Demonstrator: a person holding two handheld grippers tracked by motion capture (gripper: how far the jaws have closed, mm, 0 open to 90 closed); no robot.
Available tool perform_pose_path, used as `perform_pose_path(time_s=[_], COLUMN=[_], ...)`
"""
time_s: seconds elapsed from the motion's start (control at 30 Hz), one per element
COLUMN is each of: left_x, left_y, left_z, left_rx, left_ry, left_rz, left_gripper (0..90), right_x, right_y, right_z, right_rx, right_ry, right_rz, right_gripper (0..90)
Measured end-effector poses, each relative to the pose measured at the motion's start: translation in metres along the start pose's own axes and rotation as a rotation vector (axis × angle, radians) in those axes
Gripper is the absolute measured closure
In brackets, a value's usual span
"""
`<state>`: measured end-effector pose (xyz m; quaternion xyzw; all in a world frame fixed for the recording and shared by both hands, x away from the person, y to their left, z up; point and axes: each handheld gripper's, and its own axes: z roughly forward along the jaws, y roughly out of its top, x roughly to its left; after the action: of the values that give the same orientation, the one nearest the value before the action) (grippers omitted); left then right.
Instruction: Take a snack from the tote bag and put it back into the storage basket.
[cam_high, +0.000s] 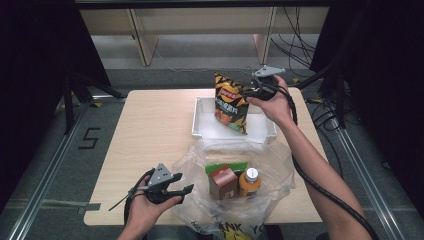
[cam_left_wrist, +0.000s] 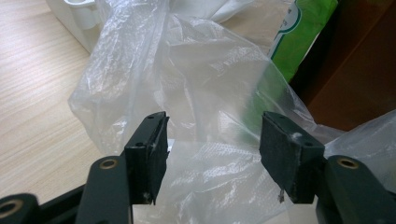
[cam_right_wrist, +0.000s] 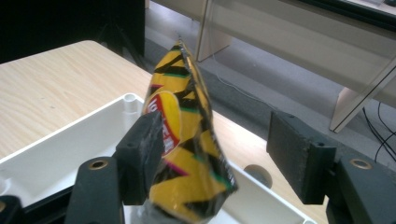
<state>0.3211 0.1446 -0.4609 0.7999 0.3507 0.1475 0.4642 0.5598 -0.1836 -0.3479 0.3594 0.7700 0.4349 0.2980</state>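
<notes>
A yellow and black chip bag (cam_high: 231, 102) stands upright in the white tray (cam_high: 200, 120) at the back of the table. My right gripper (cam_high: 248, 94) sits at its upper right side. In the right gripper view the chip bag (cam_right_wrist: 187, 140) is between the jaws, leaning against the left pad (cam_right_wrist: 142, 154) and apart from the right pad (cam_right_wrist: 299, 154), so the right gripper (cam_right_wrist: 219, 135) is open. My left gripper (cam_high: 182, 184) is open at the near left, by a clear plastic bag (cam_high: 270, 165). Nothing lies between its pads (cam_left_wrist: 147, 154).
Inside the plastic bag (cam_left_wrist: 187, 70) are a brown carton (cam_high: 222, 182), an orange bottle with a white cap (cam_high: 249, 181) and a green packet (cam_high: 225, 166). The wooden table (cam_high: 150, 130) is bare at the left. Black stands and cables lie beyond the table's edges.
</notes>
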Motion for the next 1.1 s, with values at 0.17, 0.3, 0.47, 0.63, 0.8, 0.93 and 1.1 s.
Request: perform_pose_path(time_s=[0.17,0.3,0.47,0.63,0.8,0.93,1.1], left_x=[-0.002,0.000,0.001,0.000,-0.001,0.001,0.001], left_y=[0.000,0.001,0.002,0.002,0.003,0.003,0.002], left_z=[-0.001,-0.002,-0.003,-0.002,-0.004,-0.004,-0.003], left_rx=[-0.001,0.000,-0.007,-0.001,-0.006,-0.017,-0.003], left_ry=[-0.007,0.005,0.009,0.008,0.013,0.014,0.010], left_rz=[-0.021,0.000,-0.006,-0.010,-0.016,-0.001,-0.005], left_gripper=[41.6,41.6,41.6,41.6,42.0,42.0,42.3], right_x=[0.002,-0.002,-0.002,-0.001,0.001,0.004,0.014], right_y=[-0.003,-0.003,-0.007,-0.017,-0.026,-0.028,-0.030], right_z=[-0.014,-0.025,-0.038,-0.045,-0.042,-0.034,-0.025], right_rx=[-0.021,-0.002,0.026,0.059,0.079,0.108,0.118], right_ry=[-0.010,0.004,0.025,0.084,0.104,0.130,0.162], right_rz=[0.014,0.040,0.086,0.119,0.128,0.086,0.064], right_gripper=[39.9,48.5,65.0,80.3,90.0,90.0,90.0])
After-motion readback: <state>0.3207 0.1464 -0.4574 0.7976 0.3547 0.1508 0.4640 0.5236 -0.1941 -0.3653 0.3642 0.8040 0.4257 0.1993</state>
